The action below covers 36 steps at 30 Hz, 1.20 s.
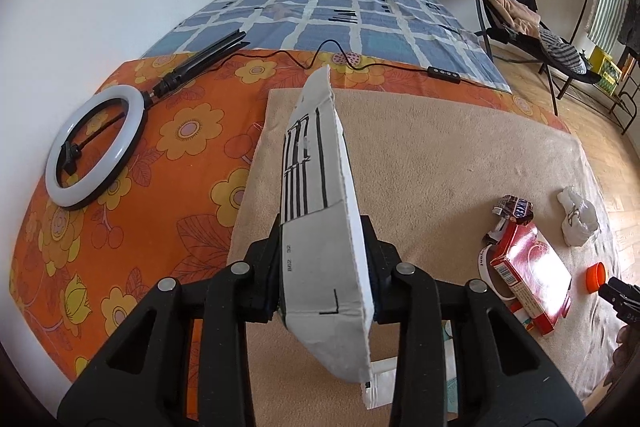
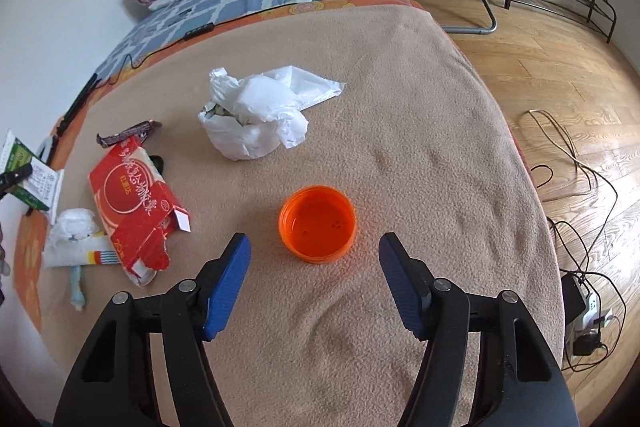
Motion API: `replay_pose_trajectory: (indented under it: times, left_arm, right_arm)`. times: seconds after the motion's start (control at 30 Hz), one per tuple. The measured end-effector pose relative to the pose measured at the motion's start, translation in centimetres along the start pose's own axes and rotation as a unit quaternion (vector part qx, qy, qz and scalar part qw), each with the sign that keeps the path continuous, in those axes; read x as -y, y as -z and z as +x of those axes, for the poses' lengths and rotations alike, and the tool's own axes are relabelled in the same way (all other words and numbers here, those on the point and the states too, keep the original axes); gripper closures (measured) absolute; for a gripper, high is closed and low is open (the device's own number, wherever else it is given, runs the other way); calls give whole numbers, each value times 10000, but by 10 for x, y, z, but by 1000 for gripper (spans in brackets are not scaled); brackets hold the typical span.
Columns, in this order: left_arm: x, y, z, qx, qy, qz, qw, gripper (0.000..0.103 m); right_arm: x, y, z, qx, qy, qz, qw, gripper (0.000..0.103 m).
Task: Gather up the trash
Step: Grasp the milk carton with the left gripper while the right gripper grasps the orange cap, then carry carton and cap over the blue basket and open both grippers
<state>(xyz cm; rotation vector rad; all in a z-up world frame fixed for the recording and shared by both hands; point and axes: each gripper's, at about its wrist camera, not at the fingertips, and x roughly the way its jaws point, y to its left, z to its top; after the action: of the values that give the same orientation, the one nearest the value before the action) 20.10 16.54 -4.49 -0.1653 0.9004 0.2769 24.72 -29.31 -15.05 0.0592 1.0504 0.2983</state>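
Beige blanket [image 2: 400, 99] is covering the near end of the bed, and the trash is lying scattered across it. Taking the orange cap [image 2: 317, 223] as my landmark: it is sitting open side up on the blanket, directly ahead of my right claw [image 2: 315, 281], whose blue pads are standing wide apart on either side of it, touching nothing. Beyond the cap, a crumpled white plastic bag [image 2: 260, 115] is slumping on the blanket. Left of the cap, a torn red carton [image 2: 134, 195] is lying flat, with a brown candy wrapper [image 2: 130, 133] just past its far end and a wad of white tissue [image 2: 74, 227] at its left side. Further left of the cap, my left claw [image 1: 326, 283] is gripping a flattened white cardboard piece [image 1: 316, 163], jaws clamped on its two faces, the sheet standing on edge above the blanket. Far beyond, a ring light [image 1: 94, 147] is lying on the orange floral sheet [image 1: 160, 163].
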Motion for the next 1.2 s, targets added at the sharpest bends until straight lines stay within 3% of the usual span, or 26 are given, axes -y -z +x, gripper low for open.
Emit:
replay_pose_trajectory:
  times: [0.07,0.13,0.17,0.5,0.53,0.6,0.7,0.8,0.87,0.93,0.97,1.1,1.2]
  left_arm:
    - [-1,2,-8,25,19,-13,10000,70]
    - [0,4,-17,41,67,-9,10000,70]
    - [0,5,-23,57,81,8,10000,70]
    - [10,25,-85,302,352,148,9988,70]
    - [12,28,-90,317,389,171,9986,70]
    - [15,35,-101,336,446,229,9982,70]
    - [18,44,-115,345,499,264,9978,70]
    - [18,55,-126,342,557,250,9976,70]
    - [19,63,-133,317,608,264,9973,70]
    - [22,71,-138,290,628,318,9971,70]
    - [23,75,-140,270,651,335,9970,70]
    - [28,87,-144,159,759,368,9963,70]
    - [33,95,-148,75,886,381,9953,70]
  right_arm:
    - [-5,0,5,-56,164,-196,9997,42]
    - [-6,0,11,-161,257,-223,9993,64]
    - [-6,1,13,-186,255,-216,9993,67]
    - [4,3,4,-14,-13,69,10000,68]
    - [5,3,2,22,11,79,10000,75]
    - [5,4,-3,49,-50,81,9999,100]
    - [2,6,1,12,151,-112,9998,100]
    - [7,7,2,-6,56,24,10000,98]
    - [6,4,-1,108,125,-63,9998,83]
    - [0,1,-2,236,386,-214,9987,42]
    - [-1,-1,-1,288,489,-272,9980,40]
    - [-4,-10,14,171,413,-237,9987,40]
    - [-10,-11,24,53,547,-345,9979,62]
